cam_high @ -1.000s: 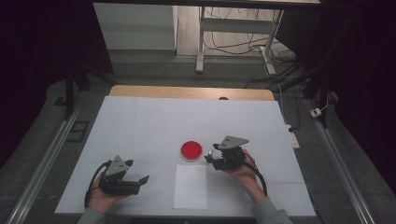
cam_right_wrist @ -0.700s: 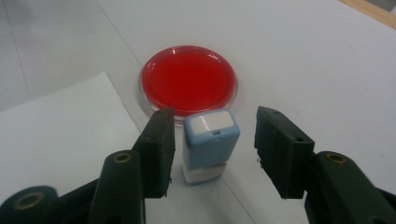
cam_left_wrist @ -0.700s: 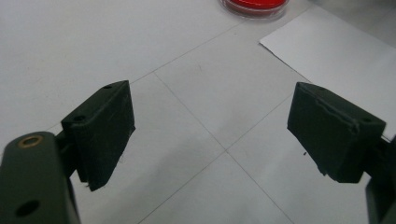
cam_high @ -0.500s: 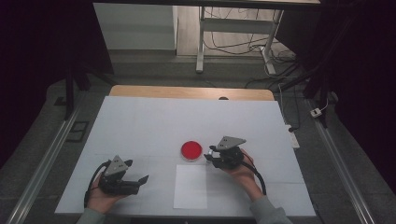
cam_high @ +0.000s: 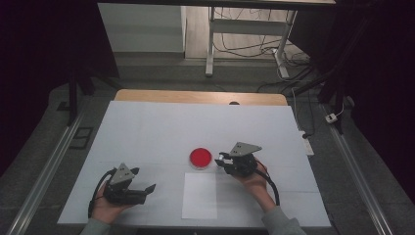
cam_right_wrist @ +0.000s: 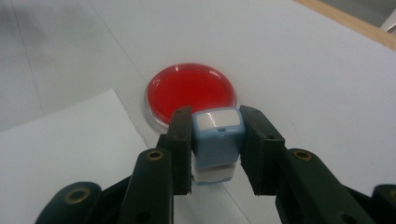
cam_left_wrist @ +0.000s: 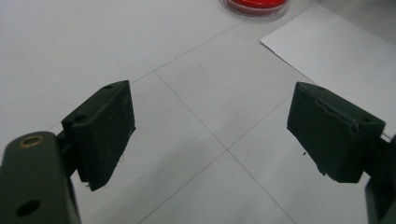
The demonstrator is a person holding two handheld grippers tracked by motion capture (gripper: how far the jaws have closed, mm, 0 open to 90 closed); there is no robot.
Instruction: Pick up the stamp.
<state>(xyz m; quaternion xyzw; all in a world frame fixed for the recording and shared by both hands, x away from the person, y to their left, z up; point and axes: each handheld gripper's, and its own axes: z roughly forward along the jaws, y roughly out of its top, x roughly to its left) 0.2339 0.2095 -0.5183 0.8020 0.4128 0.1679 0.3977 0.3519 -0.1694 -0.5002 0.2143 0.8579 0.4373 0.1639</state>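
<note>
A round red dish [cam_high: 201,157] with a clear rim sits on the white table, just beyond a white sheet of paper [cam_high: 200,195]. My right gripper [cam_high: 220,159] rests right of the dish and points at it. In the right gripper view its jaws [cam_right_wrist: 215,119] have just been closing and now pinch a small light-blue and white block [cam_right_wrist: 217,140] just in front of the dish [cam_right_wrist: 191,93]. My left gripper [cam_high: 143,179] lies near the front left, open, with bare table between its jaws [cam_left_wrist: 210,126]. Dish [cam_left_wrist: 257,4] and paper [cam_left_wrist: 336,51] lie farther ahead of it.
The white table top [cam_high: 147,132] ends in a wooden strip [cam_high: 200,97] at the far side. Metal rails run along both sides on the floor. Cables and a desk frame [cam_high: 210,44] stand beyond the table.
The right gripper's jaws have drawn together beside the red dish. Both hands have stayed where they were.
</note>
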